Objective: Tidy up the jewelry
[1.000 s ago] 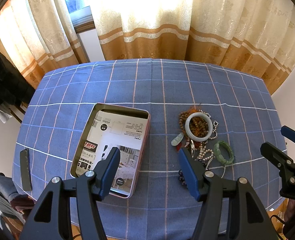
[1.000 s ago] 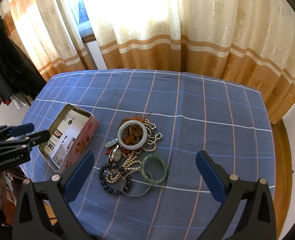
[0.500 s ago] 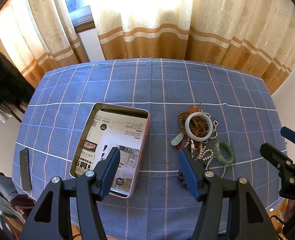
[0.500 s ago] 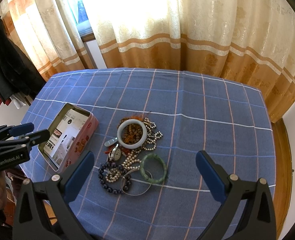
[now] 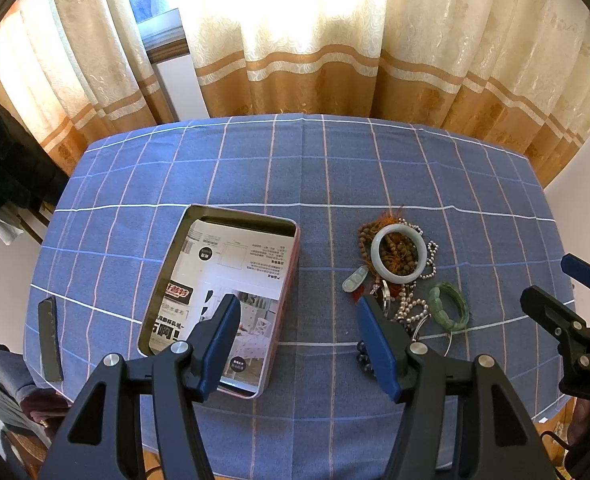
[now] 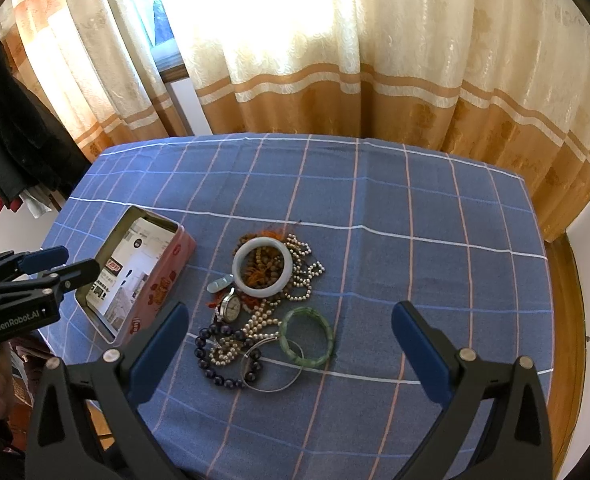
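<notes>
Partly hidden: dark beads behind left hand-held gripper.

- The far half of the tablecloth is bare and open to approach.
- The open tin blocks the left side.
- The jewelry pile occupies the centre; bare cloth lies between them.
- A dark flat object lies near the left edge.

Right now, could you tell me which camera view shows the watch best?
The right wrist view: the watch lies face up in the jewelry pile, its round dial unobstructed. In the left wrist view it is mostly hidden behind the left tool's right finger; only a sliver of its rim shows.
</notes>
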Tool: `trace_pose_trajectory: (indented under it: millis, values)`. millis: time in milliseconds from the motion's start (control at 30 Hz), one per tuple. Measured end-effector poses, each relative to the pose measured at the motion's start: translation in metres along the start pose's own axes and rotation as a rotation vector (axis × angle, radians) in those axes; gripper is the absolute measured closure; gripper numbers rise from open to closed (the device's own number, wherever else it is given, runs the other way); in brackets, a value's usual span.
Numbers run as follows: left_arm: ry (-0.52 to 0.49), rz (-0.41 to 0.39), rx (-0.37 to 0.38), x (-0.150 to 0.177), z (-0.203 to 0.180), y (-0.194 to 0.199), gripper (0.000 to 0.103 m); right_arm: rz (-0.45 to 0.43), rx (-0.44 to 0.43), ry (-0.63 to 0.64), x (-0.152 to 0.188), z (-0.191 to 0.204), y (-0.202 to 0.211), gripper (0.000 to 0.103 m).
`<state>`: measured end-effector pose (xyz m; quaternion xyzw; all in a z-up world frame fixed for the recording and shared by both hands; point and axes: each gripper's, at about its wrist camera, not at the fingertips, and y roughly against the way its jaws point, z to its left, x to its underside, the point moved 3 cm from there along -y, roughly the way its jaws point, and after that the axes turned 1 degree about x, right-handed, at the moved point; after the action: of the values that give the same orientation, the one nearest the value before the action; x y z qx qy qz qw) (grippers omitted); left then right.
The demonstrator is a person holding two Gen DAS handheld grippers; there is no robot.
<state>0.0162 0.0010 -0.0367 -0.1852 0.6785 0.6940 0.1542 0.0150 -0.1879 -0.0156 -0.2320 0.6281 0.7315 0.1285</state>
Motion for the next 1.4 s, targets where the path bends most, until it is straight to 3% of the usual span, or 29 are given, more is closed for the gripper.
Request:
trace_pose_trajectory:
  millis: [267,433,533,667,933,1200,1233,1400]
  values:
    - [0.000,0.018,0.010,0.000,0.000,-0.005,0.042,0.008,-0.004,-0.001,0.003,-0.002,-0.004,0.000]
    - [0.004,0.066,0.056,0.011,-0.002,-0.024,0.042,0.036,0.022,0.023,0.017,-0.008,-0.020,0.000]
    - [0.003,0.099,0.086,0.025,-0.008,-0.040,0.042,0.087,0.025,0.035,0.029,-0.018,-0.038,0.013]
    - [0.011,0.156,0.136,0.040,-0.019,-0.063,0.042,0.164,0.032,0.019,0.048,-0.031,-0.060,0.024]
    - [-0.028,0.212,0.182,0.053,-0.045,-0.100,0.042,0.231,-0.007,0.021,0.055,-0.036,-0.077,0.028]
    - [-0.039,0.289,0.209,0.067,-0.051,-0.130,0.077,0.233,-0.056,0.048,0.040,-0.031,-0.093,0.028]
    - [-0.040,0.288,0.214,0.069,-0.051,-0.130,0.086,0.234,-0.063,0.056,0.039,-0.028,-0.096,0.029]
    - [-0.029,0.264,0.228,0.070,-0.047,-0.123,0.090,0.264,-0.118,0.078,0.042,-0.017,-0.114,0.046]
